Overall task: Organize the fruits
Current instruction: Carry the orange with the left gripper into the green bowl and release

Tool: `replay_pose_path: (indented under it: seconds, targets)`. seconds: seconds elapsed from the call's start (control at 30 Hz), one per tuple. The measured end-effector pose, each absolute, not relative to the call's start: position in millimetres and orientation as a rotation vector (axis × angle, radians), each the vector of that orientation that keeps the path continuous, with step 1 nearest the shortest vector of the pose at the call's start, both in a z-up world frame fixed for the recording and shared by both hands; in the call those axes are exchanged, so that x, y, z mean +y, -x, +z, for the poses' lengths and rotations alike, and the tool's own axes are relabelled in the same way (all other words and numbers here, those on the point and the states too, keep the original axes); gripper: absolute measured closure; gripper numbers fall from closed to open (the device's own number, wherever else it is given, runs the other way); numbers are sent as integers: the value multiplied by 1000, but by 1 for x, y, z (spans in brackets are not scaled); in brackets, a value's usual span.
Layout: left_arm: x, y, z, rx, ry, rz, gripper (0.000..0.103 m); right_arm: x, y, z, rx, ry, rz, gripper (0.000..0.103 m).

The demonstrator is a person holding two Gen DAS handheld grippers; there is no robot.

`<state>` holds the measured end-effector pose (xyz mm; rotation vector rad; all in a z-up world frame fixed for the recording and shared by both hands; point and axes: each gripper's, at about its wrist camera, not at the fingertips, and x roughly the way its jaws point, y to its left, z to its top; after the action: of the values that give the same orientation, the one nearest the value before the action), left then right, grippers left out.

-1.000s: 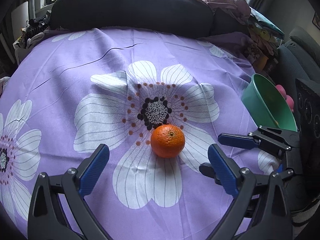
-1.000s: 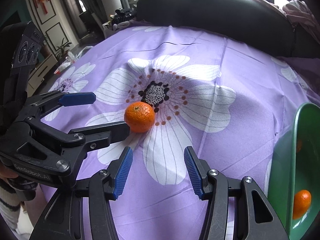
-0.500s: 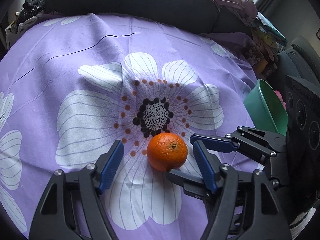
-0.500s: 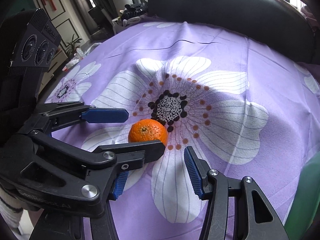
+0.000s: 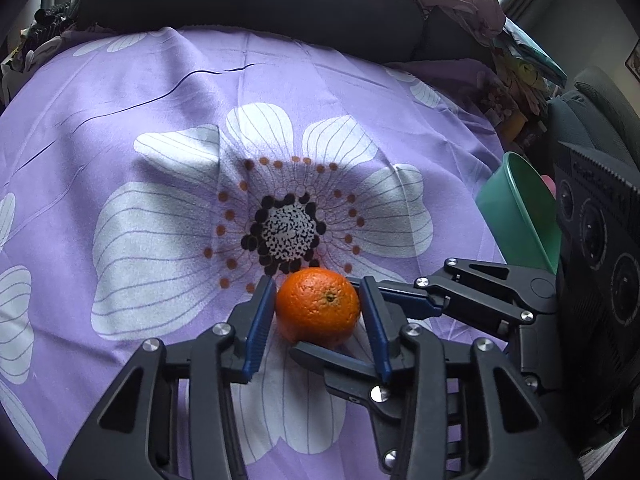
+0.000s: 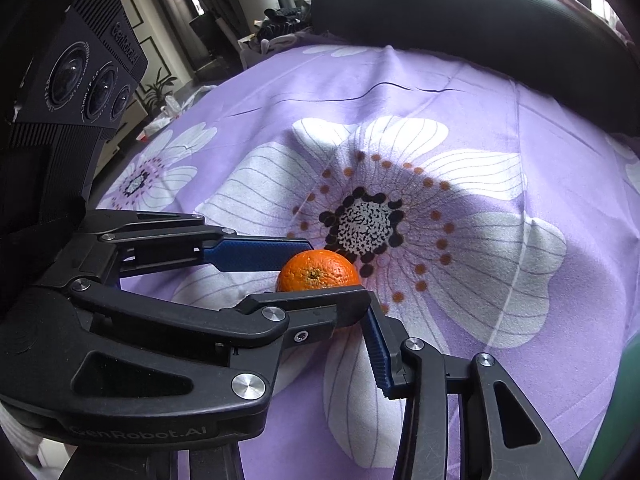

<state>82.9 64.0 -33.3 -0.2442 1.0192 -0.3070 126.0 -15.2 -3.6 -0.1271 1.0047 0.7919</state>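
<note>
Since 1 second ago our left gripper (image 5: 318, 320) jaws closed onto the orange (image 5: 318, 307); the right gripper (image 6: 320, 344) narrowed beside it, gripping nothing. We'd lift gently toward the green bowl (image 5: 516, 216).

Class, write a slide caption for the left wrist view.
Left gripper closing around an orange on the purple floral cloth.

Each view is taken from a gripper's wrist, looking forward and steeply down along its fingers, close over the purple flowered cloth (image 5: 132, 92). The orange (image 5: 318, 306) and the big white flower (image 5: 288, 232) are shared by both. The left view is aimed from the left of the fruit, the right view from its right, so each gripper is seen by the other camera.
</note>
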Motion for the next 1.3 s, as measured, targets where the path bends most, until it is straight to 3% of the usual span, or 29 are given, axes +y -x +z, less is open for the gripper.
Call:
replay_pose_path:
  seconds: [0.6,0.93,1.3]
  targets:
    - [-48,-60,38,882,90,-505,60,-127,-78,65,840,32,578,59]
    - [-151,-75,33,908,22,-671,60,-220,-72,64,850,-54,394,59]
    - [-186,-86,14,976,-19,-661,60,-253,-77,39,917,-130,338,59]
